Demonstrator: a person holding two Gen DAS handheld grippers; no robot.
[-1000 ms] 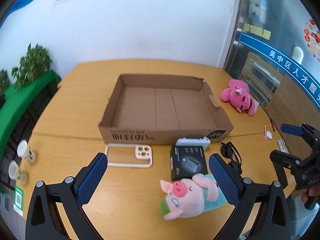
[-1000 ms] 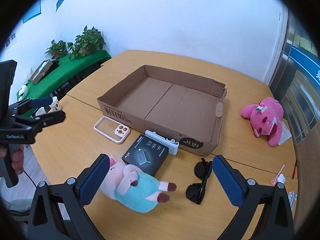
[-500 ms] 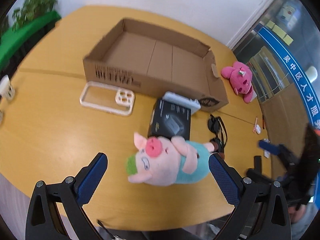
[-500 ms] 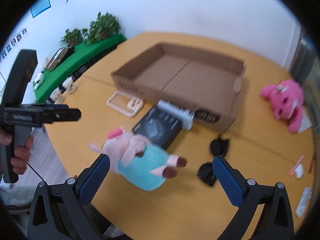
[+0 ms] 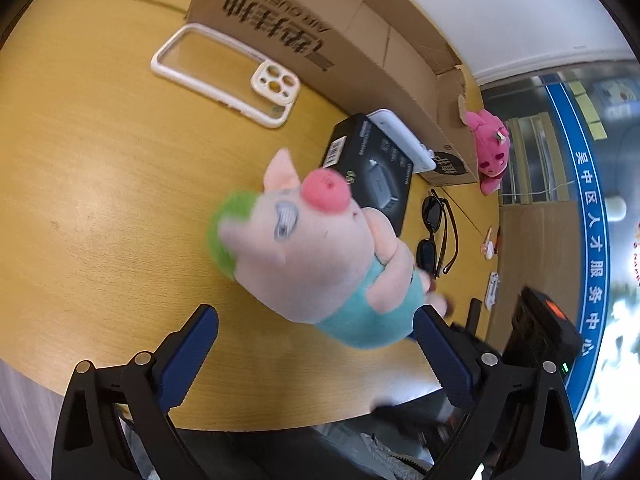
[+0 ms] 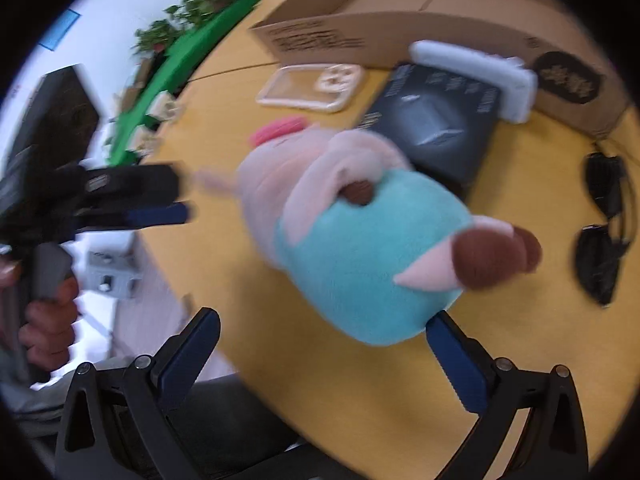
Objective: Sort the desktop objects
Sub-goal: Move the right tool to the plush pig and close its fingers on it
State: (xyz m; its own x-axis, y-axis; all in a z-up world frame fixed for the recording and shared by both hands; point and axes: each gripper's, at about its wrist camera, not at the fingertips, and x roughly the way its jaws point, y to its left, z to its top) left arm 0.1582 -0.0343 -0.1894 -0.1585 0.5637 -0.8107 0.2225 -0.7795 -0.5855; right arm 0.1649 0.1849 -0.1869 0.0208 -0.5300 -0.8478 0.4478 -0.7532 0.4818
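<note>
Wood-grain tabletop [image 5: 92, 184] fills the space under both tools, rounded at its near edge. Nearest the left gripper [image 5: 316, 350], whose blue-padded jaws stand wide apart and empty, lies the plush pig [image 5: 320, 248]. It rests on the table just ahead of the fingertips, long axis running diagonally, snout toward the far left and teal-clad rear toward the near right pad. The right gripper [image 6: 324, 354], also spread wide with nothing between its pads, sits just behind the pig's [image 6: 360, 236] teal back end, brown feet pointing to its right; whether a pad touches the fabric I cannot tell through the blur.

Just beyond the pig's head is a black box [image 5: 370, 172], with a white flat device [image 5: 402, 140] leaning across its far edge against the cardboard box [image 5: 360, 52]. Black sunglasses [image 5: 434, 236] lie to the right of the pig. Farther left, a clear phone case [image 5: 228, 74] lies flat beside the carton. Farthest off, right of the carton, sits a pink plush [image 5: 492, 150].
</note>
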